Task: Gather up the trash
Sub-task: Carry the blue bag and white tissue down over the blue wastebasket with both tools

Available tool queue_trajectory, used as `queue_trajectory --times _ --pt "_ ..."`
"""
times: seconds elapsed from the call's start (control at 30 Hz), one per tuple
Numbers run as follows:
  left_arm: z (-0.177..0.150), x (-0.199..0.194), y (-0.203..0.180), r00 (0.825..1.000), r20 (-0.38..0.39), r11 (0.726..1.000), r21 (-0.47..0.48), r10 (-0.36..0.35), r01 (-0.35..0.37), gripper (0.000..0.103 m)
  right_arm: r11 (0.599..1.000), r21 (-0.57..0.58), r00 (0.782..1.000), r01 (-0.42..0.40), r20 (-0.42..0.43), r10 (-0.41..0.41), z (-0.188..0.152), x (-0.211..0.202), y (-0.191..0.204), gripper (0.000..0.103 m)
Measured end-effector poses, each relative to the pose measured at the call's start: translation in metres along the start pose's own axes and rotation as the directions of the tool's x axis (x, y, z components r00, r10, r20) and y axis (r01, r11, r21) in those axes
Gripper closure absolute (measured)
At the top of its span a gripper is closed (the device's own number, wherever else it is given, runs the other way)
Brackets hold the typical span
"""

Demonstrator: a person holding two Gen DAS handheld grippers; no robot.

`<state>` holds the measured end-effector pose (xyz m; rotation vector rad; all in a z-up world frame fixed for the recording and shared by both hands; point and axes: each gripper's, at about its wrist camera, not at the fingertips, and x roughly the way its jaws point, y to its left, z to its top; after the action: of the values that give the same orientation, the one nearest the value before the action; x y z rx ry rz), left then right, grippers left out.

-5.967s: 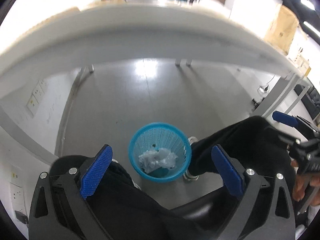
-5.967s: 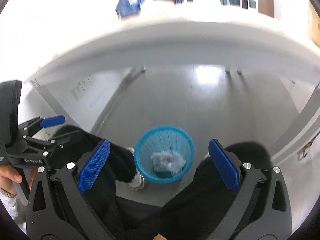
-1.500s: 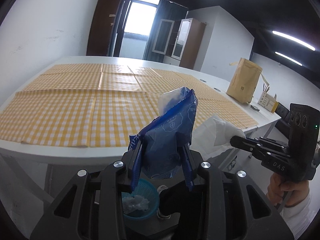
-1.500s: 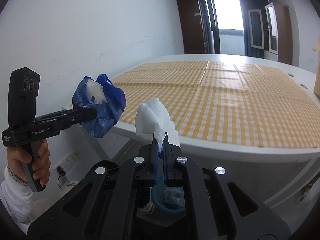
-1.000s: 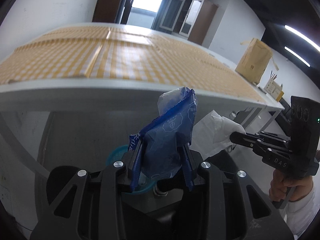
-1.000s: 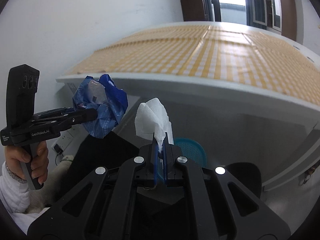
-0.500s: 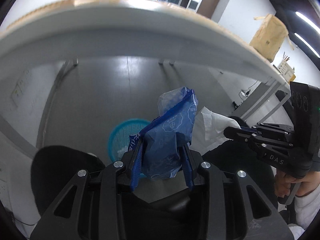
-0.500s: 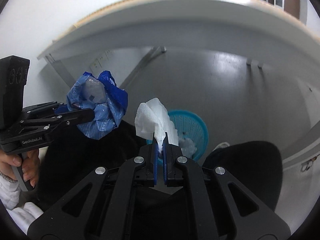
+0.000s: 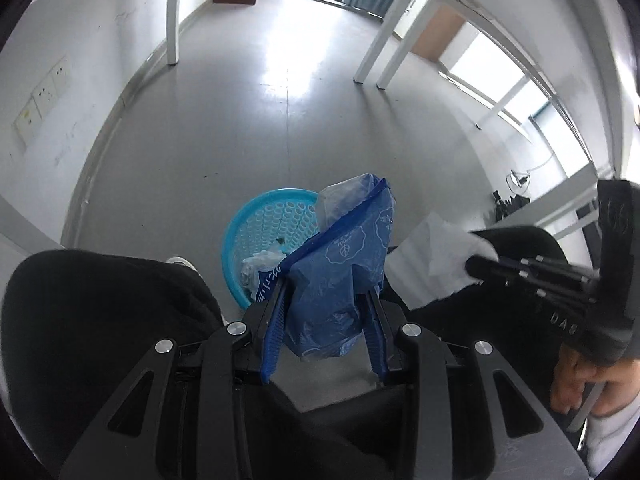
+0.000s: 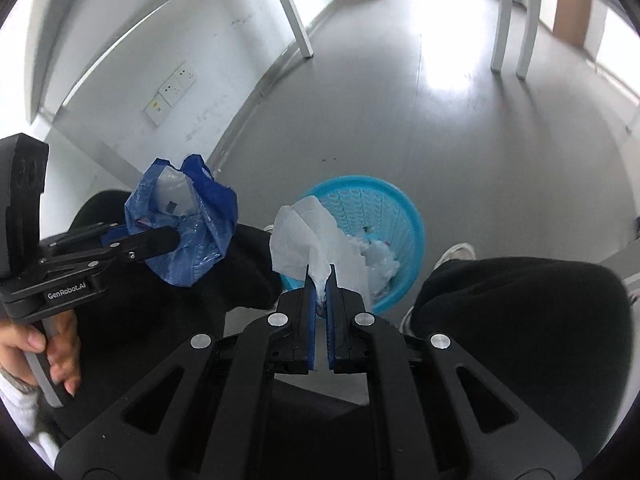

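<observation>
A crumpled blue plastic wrapper (image 9: 340,272) sits squeezed between the blue pads of my left gripper (image 9: 326,292), which is shut on it; the wrapper (image 10: 188,228) also shows at the left of the right wrist view. My right gripper (image 10: 320,280) is shut on a white paper tissue (image 10: 316,236), whose loose part stands up above the jaws; the tissue (image 9: 436,256) appears at the right of the left wrist view. Both pieces hang above and near a round blue mesh bin (image 9: 272,224) on the grey floor, also seen as the bin (image 10: 392,220), with crumpled white trash inside.
The person's black-trousered knees (image 9: 100,300) (image 10: 520,320) flank the bin, a white shoe (image 10: 456,254) beside it. White table legs (image 9: 380,52) stand further back. A wall with sockets (image 10: 172,92) runs along the left. Hands (image 10: 44,356) hold the gripper handles.
Both grippers have dropped from above the checkered table to below its edge and tipped downward. The bin now lies in full view just beyond the held wrapper and tissue.
</observation>
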<state>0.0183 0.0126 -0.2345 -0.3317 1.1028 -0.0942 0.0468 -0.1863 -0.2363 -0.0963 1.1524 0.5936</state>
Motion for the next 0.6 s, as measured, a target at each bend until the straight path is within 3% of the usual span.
queue_trajectory --times 0.13,0.33,0.6 --pt "0.011 0.024 0.007 0.999 -0.032 0.999 -0.035 0.022 -0.023 0.069 1.0 0.027 1.0 0.004 -0.03 -0.003 0.008 0.024 -0.002 0.1" --pt "0.029 0.062 0.016 0.996 -0.088 0.994 -0.113 -0.013 0.003 0.069 0.996 0.078 0.996 0.041 -0.078 -0.035 0.022 0.062 -0.019 0.1" --pt "0.046 0.117 0.028 0.985 -0.173 0.979 -0.201 0.009 -0.044 0.069 0.986 0.16 0.986 0.055 -0.165 -0.028 0.04 0.115 -0.044 0.1"
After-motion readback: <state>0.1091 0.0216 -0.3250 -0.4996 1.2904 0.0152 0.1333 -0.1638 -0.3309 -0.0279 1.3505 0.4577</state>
